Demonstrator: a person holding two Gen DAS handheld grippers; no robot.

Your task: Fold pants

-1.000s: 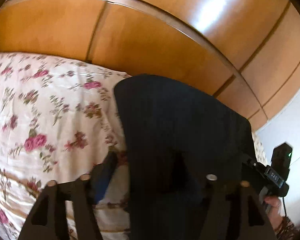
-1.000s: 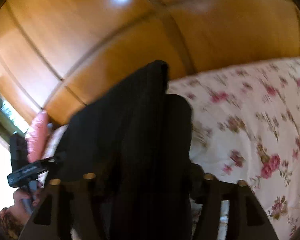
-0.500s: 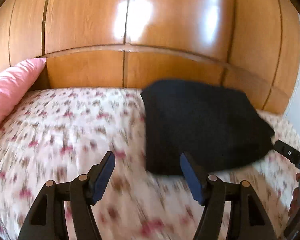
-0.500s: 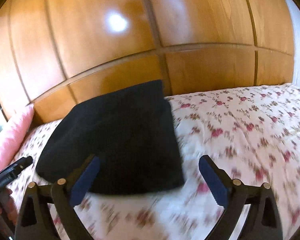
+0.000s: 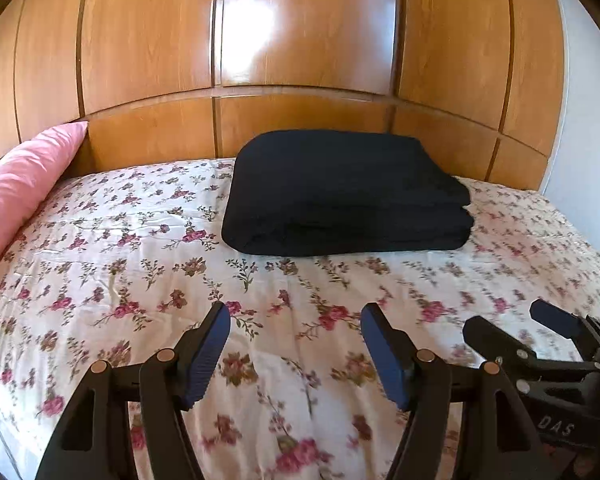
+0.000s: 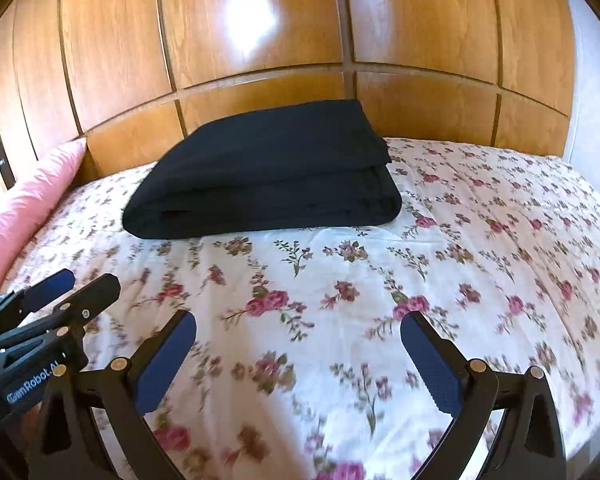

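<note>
The pants (image 5: 346, 192) lie folded into a thick dark rectangle on the bed (image 5: 140, 280), at its far side right against the wooden headboard (image 5: 300, 120). The folded layers show along the near edge of the pants. A pink pillow (image 5: 16, 196) leans at the bed's end to the left of the pants, also against the headboard. The left gripper (image 5: 295, 344) hangs above the flowered bedspread on the near side of the pants, well apart from them, its blue-padded fingers (image 5: 206, 354) spread wide with nothing between them. The right gripper (image 6: 298, 356) hangs likewise on the near side of the pants, fingers (image 6: 430, 364) spread wide and holding nothing. Each gripper shows at the edge of the other's view.
</note>
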